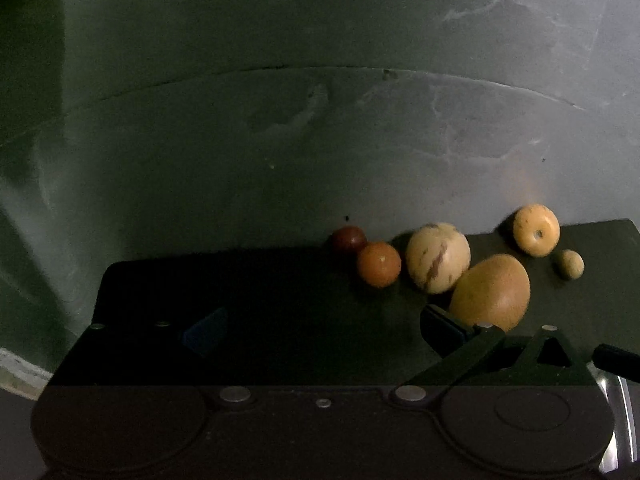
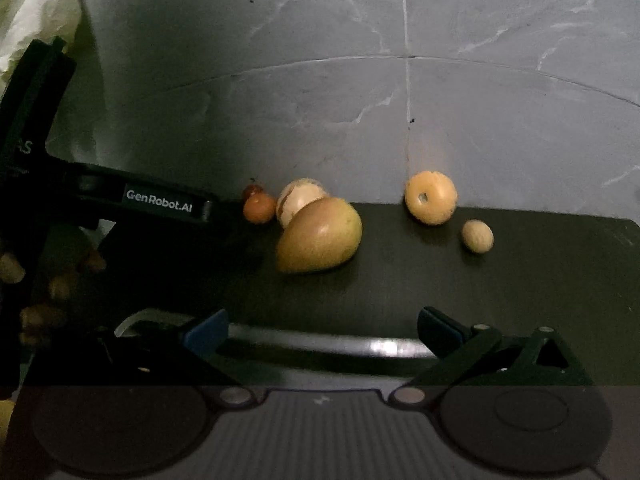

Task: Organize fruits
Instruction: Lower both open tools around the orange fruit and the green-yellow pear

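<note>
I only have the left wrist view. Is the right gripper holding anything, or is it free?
Observer: Free. The right gripper is open and empty, with the mango ahead of it on the dark mat.
Operator: What lies just below it?
Observer: A shiny metal rim curves across between its fingers. I cannot tell what it belongs to.
Operator: Anything else that my view misses?
Observer: A white crumpled bag sits at the far upper left of the right wrist view, against the grey wall.
</note>
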The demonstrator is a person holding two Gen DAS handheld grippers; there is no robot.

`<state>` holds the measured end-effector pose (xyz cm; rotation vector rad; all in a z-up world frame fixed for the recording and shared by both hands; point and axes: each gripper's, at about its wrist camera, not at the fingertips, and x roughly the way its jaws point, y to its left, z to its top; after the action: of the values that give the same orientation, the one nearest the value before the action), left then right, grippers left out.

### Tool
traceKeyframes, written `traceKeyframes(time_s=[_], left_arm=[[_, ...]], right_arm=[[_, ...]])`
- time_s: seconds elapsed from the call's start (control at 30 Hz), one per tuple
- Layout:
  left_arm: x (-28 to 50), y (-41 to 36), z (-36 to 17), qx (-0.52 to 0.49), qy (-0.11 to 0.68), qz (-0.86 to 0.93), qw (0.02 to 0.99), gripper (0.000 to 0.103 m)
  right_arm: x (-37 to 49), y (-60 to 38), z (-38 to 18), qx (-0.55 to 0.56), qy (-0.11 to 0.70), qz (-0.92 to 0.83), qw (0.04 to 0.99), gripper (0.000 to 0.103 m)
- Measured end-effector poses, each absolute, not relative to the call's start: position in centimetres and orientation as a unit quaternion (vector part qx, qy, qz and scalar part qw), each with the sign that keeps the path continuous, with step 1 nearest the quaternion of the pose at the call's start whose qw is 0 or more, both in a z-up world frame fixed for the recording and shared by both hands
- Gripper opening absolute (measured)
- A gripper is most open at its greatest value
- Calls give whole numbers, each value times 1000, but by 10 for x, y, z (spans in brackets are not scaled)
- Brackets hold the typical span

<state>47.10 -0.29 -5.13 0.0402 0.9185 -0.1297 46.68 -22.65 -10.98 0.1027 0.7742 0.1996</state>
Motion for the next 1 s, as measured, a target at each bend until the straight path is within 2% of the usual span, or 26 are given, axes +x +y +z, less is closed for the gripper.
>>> traceKeyframes(time_s=[0.43, 0.6, 0.73, 1.0], left_arm=[[501, -8, -65, -11, 451, -74, 889, 101], [506, -8, -68, -22, 455, -79, 887, 90], [506, -6, -69, -29, 455, -85, 886, 87], [508, -5, -73, -44, 460, -96, 881, 66]], right_arm=[[512, -222, -120, 60, 373, 115, 919, 103], [521, -223, -122, 71, 376, 126, 915, 102], [527, -224, -127, 80, 381, 127, 912, 92], [530, -228, -132, 93, 383, 128, 910, 85]])
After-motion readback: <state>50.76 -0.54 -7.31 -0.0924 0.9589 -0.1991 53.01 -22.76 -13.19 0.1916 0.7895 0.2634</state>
